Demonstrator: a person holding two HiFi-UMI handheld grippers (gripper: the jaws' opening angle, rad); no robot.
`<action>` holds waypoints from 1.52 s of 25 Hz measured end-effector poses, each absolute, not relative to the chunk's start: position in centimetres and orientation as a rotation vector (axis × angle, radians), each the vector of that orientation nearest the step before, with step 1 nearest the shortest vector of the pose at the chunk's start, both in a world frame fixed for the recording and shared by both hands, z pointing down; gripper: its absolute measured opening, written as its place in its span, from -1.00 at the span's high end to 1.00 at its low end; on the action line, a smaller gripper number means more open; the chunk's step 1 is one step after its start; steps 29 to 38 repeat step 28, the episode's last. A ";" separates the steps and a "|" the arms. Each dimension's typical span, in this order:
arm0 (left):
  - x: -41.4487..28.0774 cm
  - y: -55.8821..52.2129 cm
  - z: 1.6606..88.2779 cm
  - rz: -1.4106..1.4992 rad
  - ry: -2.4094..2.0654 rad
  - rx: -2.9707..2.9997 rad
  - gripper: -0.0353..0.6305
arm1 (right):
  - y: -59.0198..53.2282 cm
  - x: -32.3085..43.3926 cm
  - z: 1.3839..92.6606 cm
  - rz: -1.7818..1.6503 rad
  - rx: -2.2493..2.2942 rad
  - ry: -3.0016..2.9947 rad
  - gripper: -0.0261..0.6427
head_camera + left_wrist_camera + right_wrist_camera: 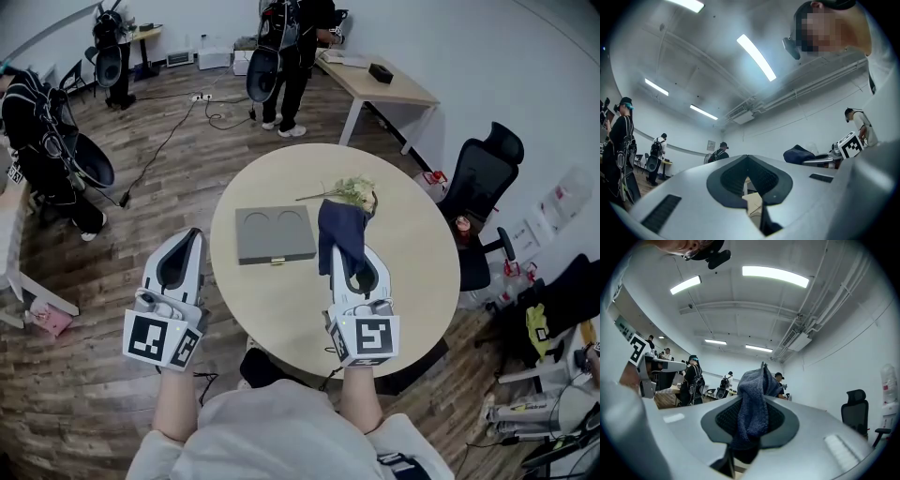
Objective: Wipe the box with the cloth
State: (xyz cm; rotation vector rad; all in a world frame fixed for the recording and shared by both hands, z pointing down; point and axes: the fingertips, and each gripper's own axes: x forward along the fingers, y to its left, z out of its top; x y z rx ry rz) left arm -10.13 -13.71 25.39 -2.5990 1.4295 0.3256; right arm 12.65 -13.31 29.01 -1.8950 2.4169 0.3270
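Observation:
A flat grey box (275, 233) with two round hollows in its lid lies on the round wooden table (412, 272), left of centre. My right gripper (352, 258) hovers just right of the box, shut on a dark blue cloth (342, 230) that drapes over its tips. In the right gripper view the cloth (752, 399) bunches between the jaws of that gripper (750, 405) and stands up above them. My left gripper (191, 236) stays off the table's left edge, shut and empty; in its own view the left gripper (749, 161) has its jaws together.
A dried flower sprig (354, 190) lies behind the cloth. A black office chair (483, 178) stands to the table's right, and a long desk (384, 89) stands farther back. People with gear stand at the left (42, 141) and at the back (286, 56).

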 end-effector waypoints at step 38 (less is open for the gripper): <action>-11.2 -11.6 25.3 0.341 1.436 -2.588 0.87 | -12.0 11.3 29.1 0.336 -1.887 2.413 0.67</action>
